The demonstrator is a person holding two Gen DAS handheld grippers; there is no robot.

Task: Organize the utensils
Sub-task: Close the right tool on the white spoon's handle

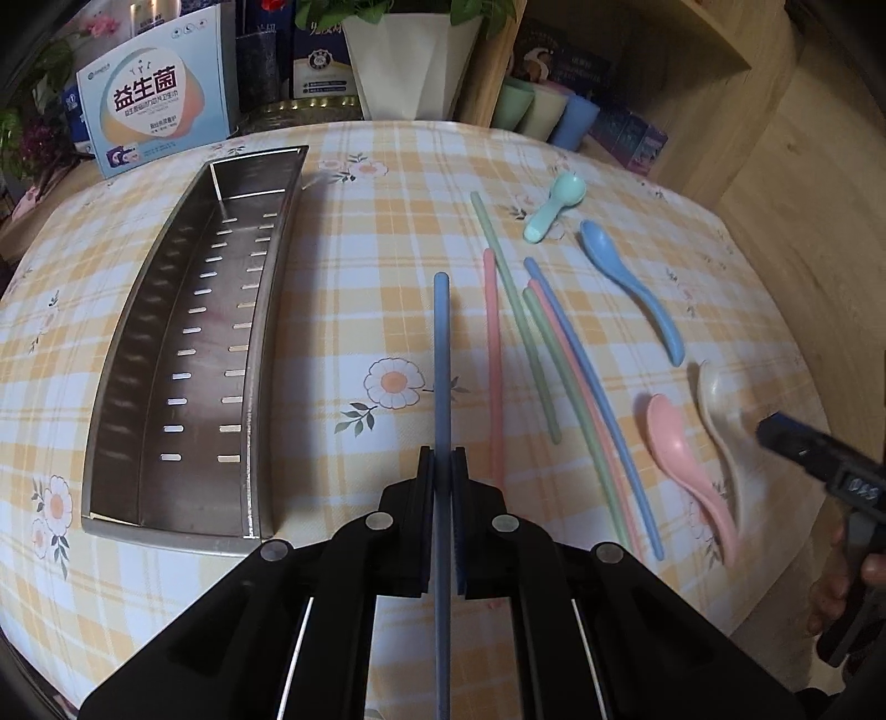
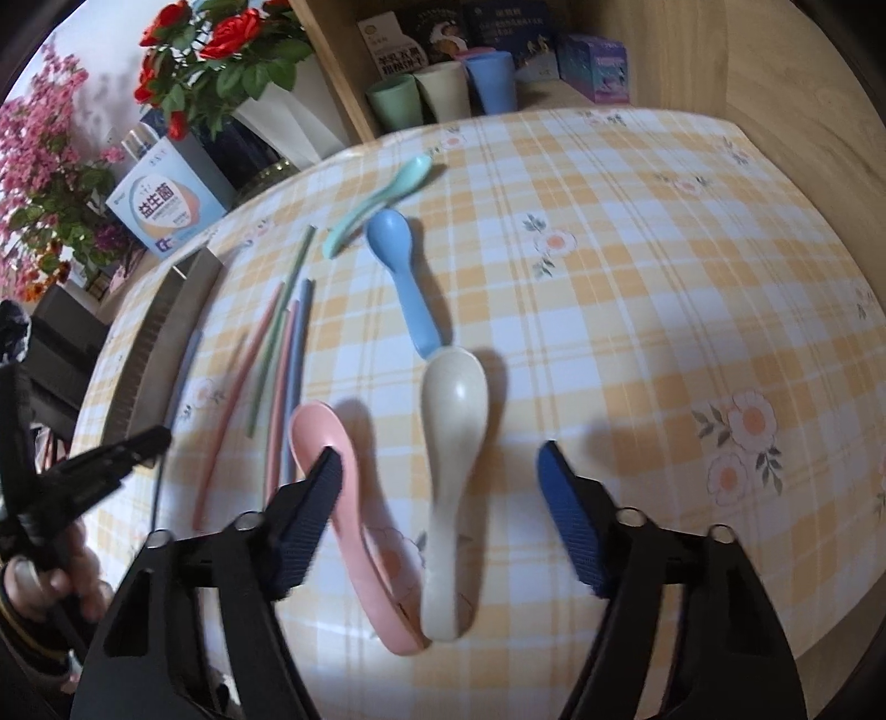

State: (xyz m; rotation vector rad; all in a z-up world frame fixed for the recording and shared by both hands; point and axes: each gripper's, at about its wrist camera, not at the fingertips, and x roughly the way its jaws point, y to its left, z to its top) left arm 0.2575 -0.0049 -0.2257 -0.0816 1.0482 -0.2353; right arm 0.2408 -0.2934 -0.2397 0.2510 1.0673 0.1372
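My left gripper [image 1: 442, 451] is shut on a blue chopstick [image 1: 441, 343], which hangs just above the checked tablecloth to the right of a long perforated steel tray [image 1: 271, 310]. Several pink, green and blue chopsticks [image 1: 531, 354] lie loose further right. Beyond them are a teal spoon [image 1: 559, 205], a blue spoon [image 1: 626, 277], a pink spoon [image 1: 681, 448] and a cream spoon [image 1: 720, 410]. My right gripper [image 2: 440, 451] is open. It straddles the cream spoon [image 2: 454, 399], with its left pad over the pink spoon [image 2: 315, 426]; neither pad touches the cream spoon.
Three pastel cups [image 1: 542, 111] stand on a wooden shelf at the back. A printed box [image 1: 160, 94], a white planter [image 1: 410, 61] and red flowers [image 2: 210, 50] line the far edge. The table's rounded edge [image 1: 786, 310] curves close on the right.
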